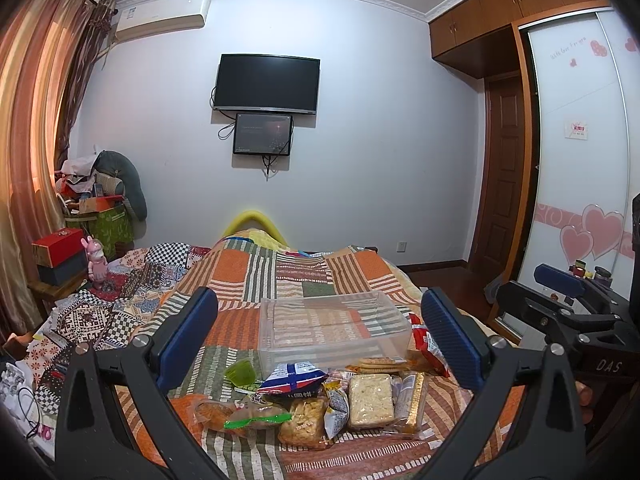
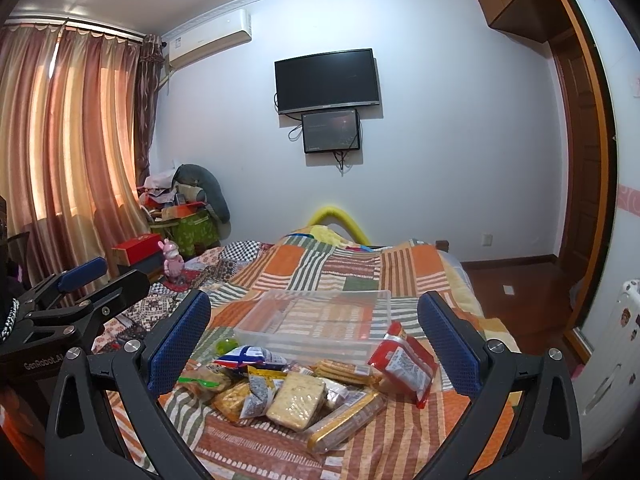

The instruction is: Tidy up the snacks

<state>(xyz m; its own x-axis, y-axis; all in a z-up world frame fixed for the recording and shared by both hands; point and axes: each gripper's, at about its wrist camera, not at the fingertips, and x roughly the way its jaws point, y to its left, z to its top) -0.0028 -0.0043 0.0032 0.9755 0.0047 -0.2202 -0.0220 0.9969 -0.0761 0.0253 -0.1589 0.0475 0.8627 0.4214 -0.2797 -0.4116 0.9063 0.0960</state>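
A clear plastic bin (image 1: 334,330) (image 2: 316,320) stands empty on the patchwork bedspread. In front of it lies a pile of wrapped snacks: a pale cracker pack (image 1: 370,400) (image 2: 296,400), a blue and white bag (image 1: 290,378) (image 2: 248,356), a red pouch (image 1: 430,344) (image 2: 404,364), a gold-edged biscuit pack (image 1: 410,398) (image 2: 344,420) and a green-banded pack (image 1: 248,416). My left gripper (image 1: 320,344) is open above the pile, holding nothing. My right gripper (image 2: 316,344) is open above the pile too, holding nothing. Each gripper shows at the edge of the other's view.
The bed (image 1: 248,280) fills the middle of the room. A small green cup (image 1: 240,372) lies left of the pile. A pink toy (image 1: 96,258), boxes and clutter stand at the left by the curtains. A wardrobe (image 1: 580,160) and door are at the right.
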